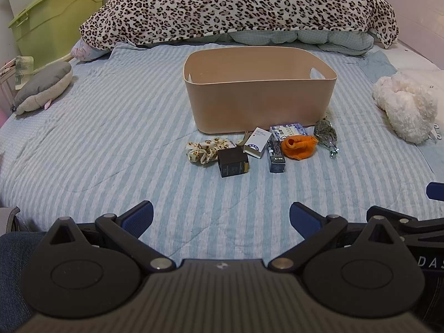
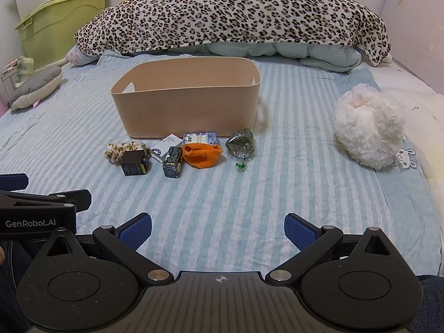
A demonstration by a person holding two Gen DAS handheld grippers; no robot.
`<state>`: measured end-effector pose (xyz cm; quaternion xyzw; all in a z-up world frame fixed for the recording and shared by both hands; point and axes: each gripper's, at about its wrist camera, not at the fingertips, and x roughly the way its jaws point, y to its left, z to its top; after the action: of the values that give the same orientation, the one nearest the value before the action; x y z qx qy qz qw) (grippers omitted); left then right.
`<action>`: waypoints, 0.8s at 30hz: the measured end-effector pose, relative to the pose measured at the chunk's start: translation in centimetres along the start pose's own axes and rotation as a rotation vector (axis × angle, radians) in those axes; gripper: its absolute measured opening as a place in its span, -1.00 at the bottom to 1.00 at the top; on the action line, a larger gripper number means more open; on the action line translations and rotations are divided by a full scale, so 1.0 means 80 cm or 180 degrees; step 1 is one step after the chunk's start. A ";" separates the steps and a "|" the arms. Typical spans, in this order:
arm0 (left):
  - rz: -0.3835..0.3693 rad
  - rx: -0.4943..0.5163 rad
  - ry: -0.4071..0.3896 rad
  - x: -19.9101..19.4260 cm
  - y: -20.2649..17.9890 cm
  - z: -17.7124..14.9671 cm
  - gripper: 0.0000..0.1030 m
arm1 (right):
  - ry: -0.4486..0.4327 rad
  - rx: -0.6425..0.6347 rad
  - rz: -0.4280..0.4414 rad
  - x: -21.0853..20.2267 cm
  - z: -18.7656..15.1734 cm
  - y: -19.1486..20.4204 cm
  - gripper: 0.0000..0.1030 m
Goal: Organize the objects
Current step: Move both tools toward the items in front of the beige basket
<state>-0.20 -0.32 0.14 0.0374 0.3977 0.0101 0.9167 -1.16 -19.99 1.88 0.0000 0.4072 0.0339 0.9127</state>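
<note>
A tan bin [image 1: 260, 102] [image 2: 188, 108] stands on the striped bed. In front of it lie a leopard scrunchie [image 1: 206, 148] [image 2: 123, 148], a dark brown box [image 1: 232, 162] [image 2: 135, 163], a white box [image 1: 256, 142] [image 2: 165, 148], a dark blue box [image 1: 275, 156] [image 2: 172, 161], a blue-white packet [image 1: 288, 130] [image 2: 200, 138], an orange cloth [image 1: 299, 147] [image 2: 202, 155] and a green packet [image 1: 326, 133] [image 2: 241, 145]. My left gripper [image 1: 221, 217] and right gripper [image 2: 218, 229] are open and empty, well short of the objects.
A leopard blanket [image 1: 238, 8] is piled at the back. A fluffy white toy [image 2: 367, 130] lies right, a grey cushion [image 1: 41, 86] left. A green storage box [image 1: 58, 19] stands beside the bed. The left gripper shows at the right wrist view's left edge [image 2: 38, 205].
</note>
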 end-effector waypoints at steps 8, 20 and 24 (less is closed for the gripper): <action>-0.0012 -0.0014 0.0000 0.000 0.001 0.000 1.00 | 0.0018 0.0010 -0.0009 0.002 -0.002 -0.001 1.00; -0.0014 -0.0018 0.0015 0.004 0.001 0.000 1.00 | 0.0045 0.0031 -0.0033 0.005 0.000 -0.002 1.00; -0.0018 -0.0019 0.0034 0.009 0.002 0.003 1.00 | 0.0055 0.0022 -0.0041 0.007 0.000 -0.001 1.00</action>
<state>0.44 -0.14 -0.19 0.0334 0.4027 0.0089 0.9147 -0.77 -20.08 1.47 0.0002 0.4152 0.0267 0.9094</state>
